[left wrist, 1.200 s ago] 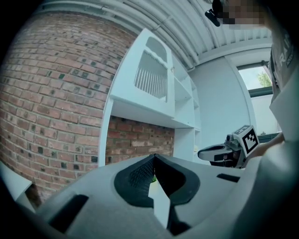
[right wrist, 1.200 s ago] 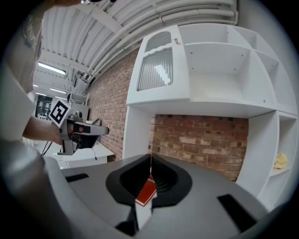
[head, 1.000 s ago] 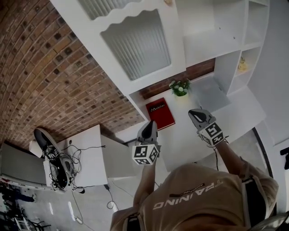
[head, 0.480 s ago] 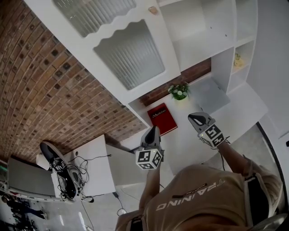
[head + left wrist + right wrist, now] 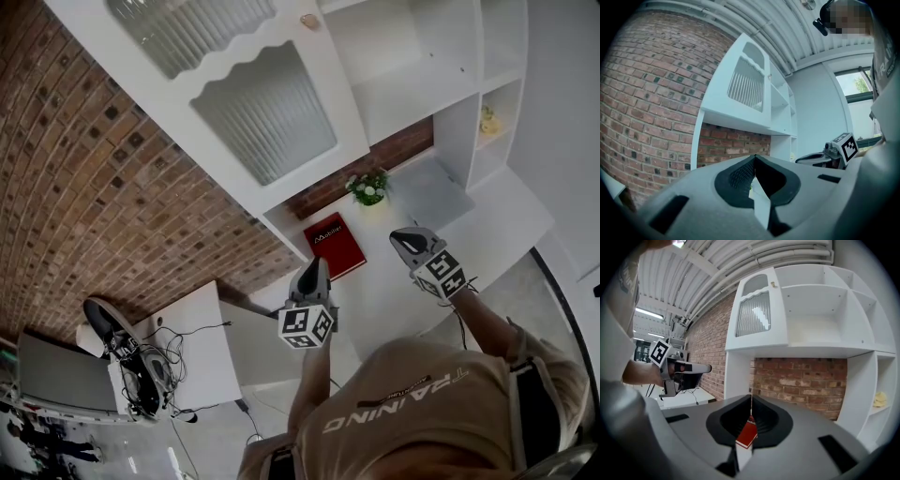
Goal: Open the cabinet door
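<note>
The cabinet door (image 5: 267, 112) is seen shut, high on the left of the shelf unit (image 5: 412, 89), its knob (image 5: 309, 21) at the upper right corner. The left tongs (image 5: 313, 270) and right tongs (image 5: 406, 238) are held clenched, empty, well below. Unless they are released first, the small knob could be bumped or missed.

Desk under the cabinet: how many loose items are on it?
2: a red book lying flat, and a small flowering plant behind it by the brick wall. The left gripper and right gripper may hide more.
</note>
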The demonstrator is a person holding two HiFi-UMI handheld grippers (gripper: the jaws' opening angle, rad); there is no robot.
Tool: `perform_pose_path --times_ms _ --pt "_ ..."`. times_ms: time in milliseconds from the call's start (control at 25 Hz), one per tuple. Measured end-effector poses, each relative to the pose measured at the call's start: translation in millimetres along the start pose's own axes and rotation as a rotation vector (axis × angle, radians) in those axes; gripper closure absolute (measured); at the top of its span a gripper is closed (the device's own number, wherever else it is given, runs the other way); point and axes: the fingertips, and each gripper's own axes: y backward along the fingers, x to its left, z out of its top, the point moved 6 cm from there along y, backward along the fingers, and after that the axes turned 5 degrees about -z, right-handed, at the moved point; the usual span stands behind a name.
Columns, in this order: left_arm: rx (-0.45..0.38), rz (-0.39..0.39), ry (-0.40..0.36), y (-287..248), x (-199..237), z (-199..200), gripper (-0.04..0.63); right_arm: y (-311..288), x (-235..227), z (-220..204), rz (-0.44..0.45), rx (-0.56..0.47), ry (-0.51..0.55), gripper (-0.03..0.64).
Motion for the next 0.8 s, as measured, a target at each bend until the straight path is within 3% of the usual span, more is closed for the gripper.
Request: perform_pose_path --times_ms 440,680,800 --pt "0.010 -0.023 -0.018 1 -1 -1 0.586 0 3 6 -0.013 -0.031 0.013 0.601" --pt "-0.015 -0.037 -0.043 2 -2 10 0.586 2 9 26 -0.005 -0.027 -0.023 0.601" --pt "-0.024 -0.050 -0.058 1 -2 17 0.586 3 15 37 -0.011 -0.050 0.009 0.600"
